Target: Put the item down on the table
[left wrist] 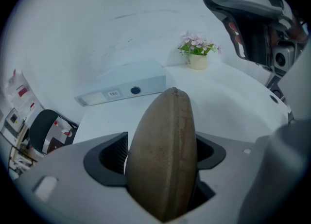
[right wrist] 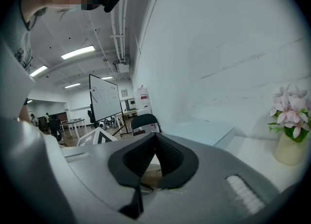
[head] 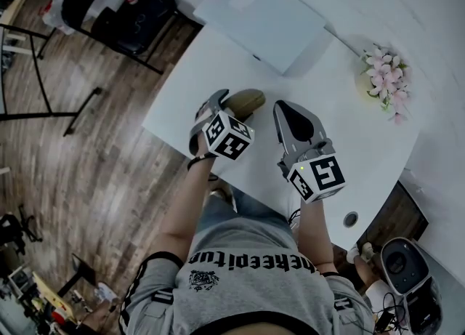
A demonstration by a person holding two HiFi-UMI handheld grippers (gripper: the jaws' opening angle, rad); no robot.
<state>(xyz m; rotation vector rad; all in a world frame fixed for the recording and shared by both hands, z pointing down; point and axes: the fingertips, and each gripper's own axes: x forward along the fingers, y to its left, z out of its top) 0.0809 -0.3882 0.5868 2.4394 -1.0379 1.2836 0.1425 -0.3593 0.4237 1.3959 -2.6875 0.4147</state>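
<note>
Your left claw (left wrist: 162, 162) slack around brown case (head: 247, 99) on worktop (head: 327, 108) | right claw (right wrist: 154, 162) clenched, empty | case likely light, semi-stiff, grippy; hold across its middle

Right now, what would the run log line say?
left gripper: open around brown oval item | right gripper: shut, empty | white table: under item, contact unclear

Grey T-shirt (head: 247, 290), black chest lettering (head: 254, 259), black-trimmed sleeves (head: 156, 286); dark wristband (head: 200, 160). Left gripper (head: 224, 102), right gripper (head: 289, 112): both grey shells, black-and-white marker cubes (head: 227, 136).
</note>
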